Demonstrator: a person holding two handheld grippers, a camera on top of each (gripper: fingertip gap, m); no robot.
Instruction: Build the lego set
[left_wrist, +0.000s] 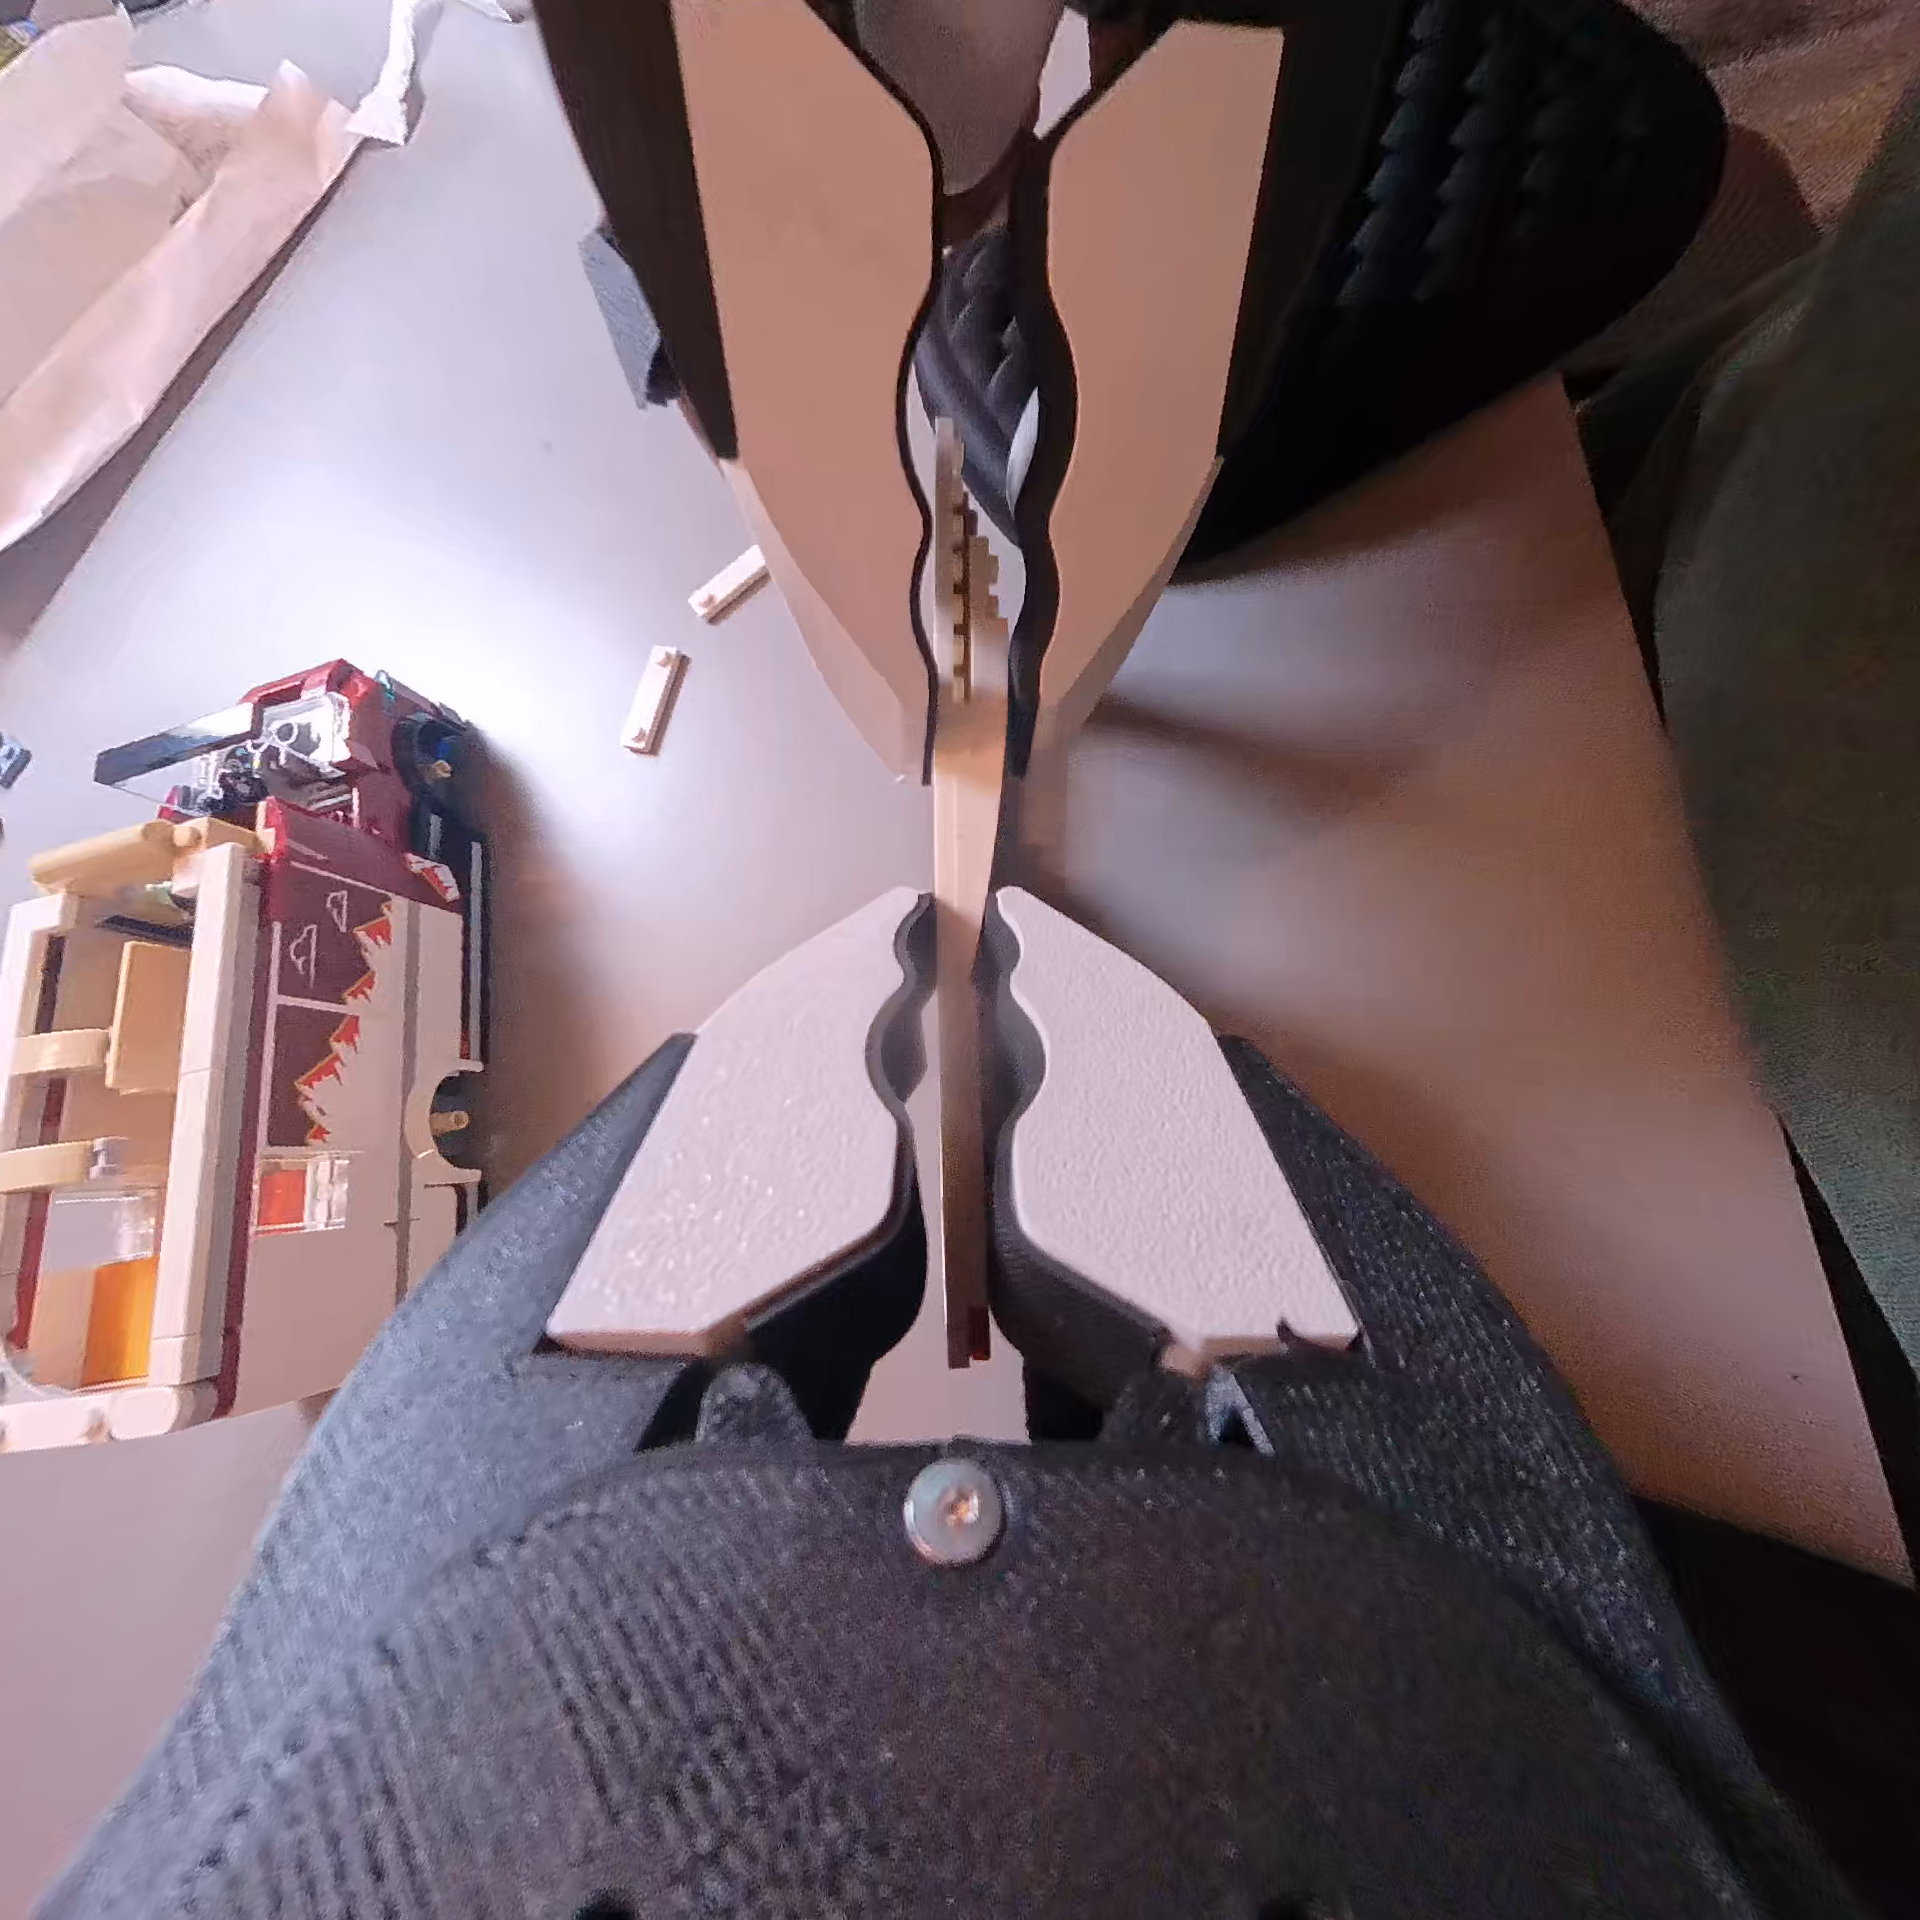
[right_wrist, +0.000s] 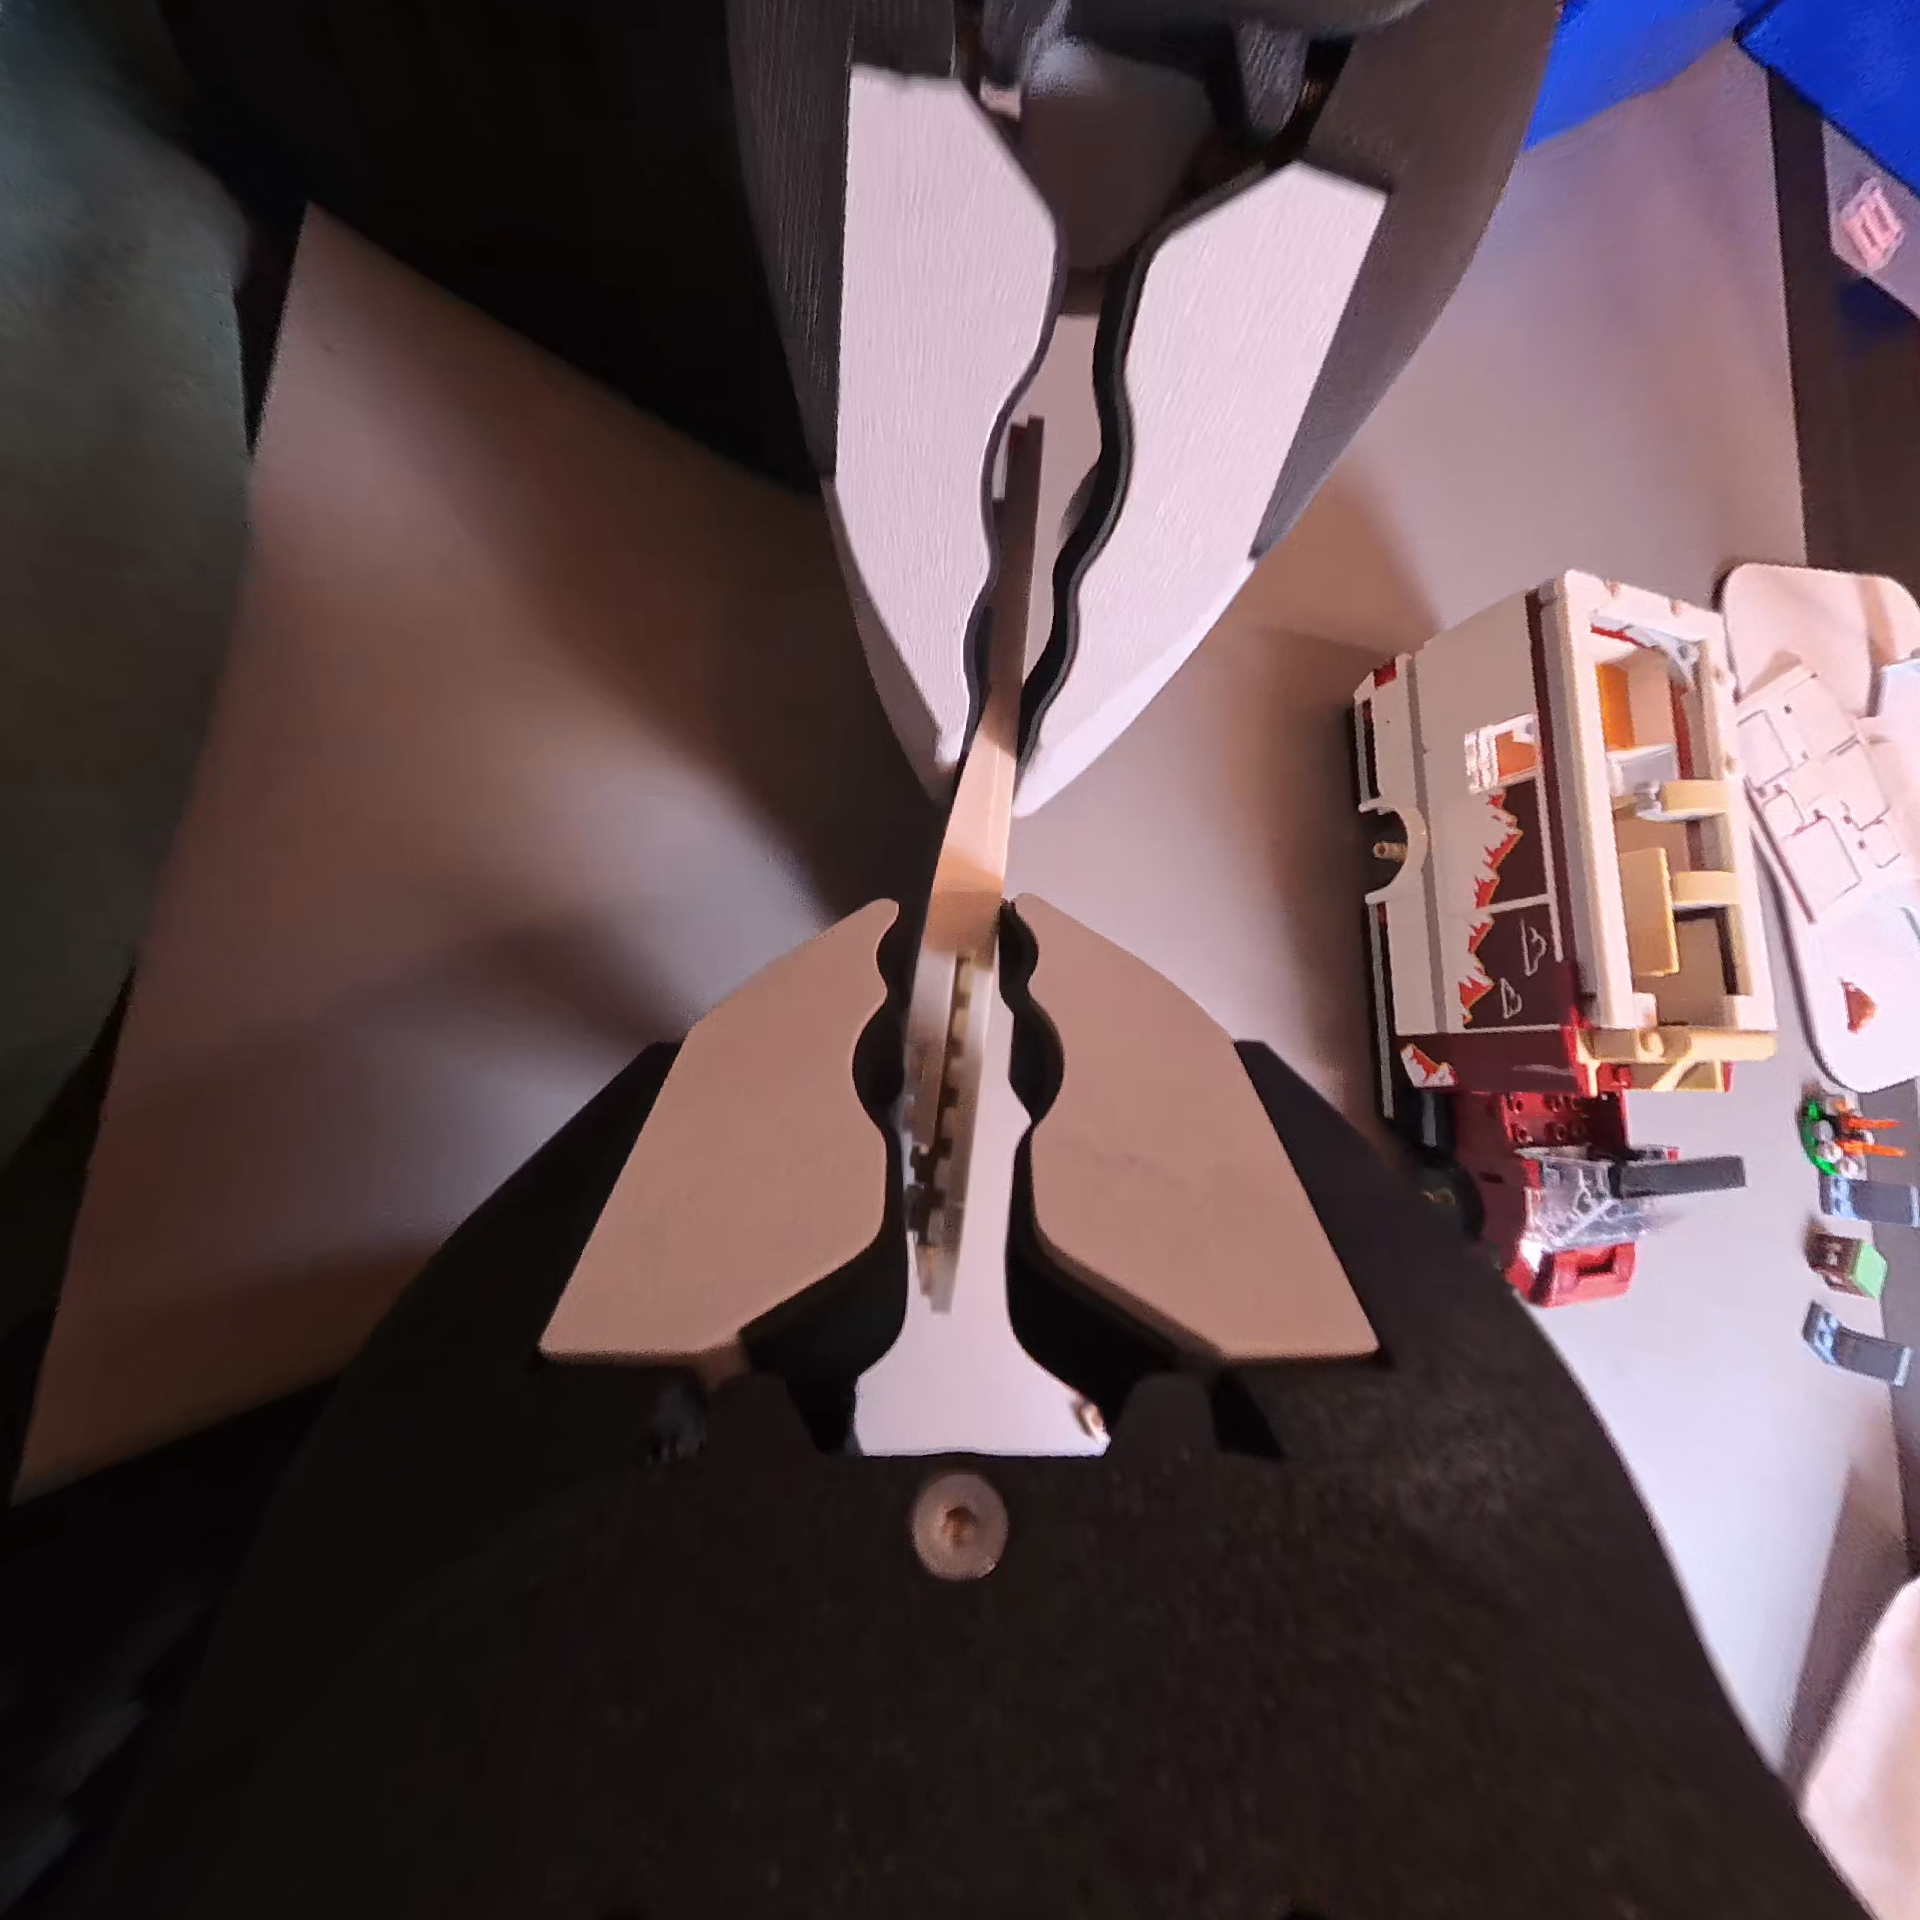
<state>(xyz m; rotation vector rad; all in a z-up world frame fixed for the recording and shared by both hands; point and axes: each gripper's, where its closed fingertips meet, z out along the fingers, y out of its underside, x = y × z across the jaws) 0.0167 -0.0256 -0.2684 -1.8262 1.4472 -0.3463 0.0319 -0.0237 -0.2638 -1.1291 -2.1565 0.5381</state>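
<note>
1. Above the pale table (left_wrist: 436, 436), a long tan studded brick plate (left_wrist: 961, 831) spans both grippers.
2. Left gripper (left_wrist: 958, 914) pinches one end; right gripper (right_wrist: 961, 920) pinches the other.
3. Thin, light, stiff plastic; probably slick, so grip flat faces.
4. Nearby lies a red-and-cream brick van (right_wrist: 1558, 883).

A hobby table (left_wrist: 436, 436) strewn with toy-brick model (right_wrist: 1558, 894) parts.
</note>
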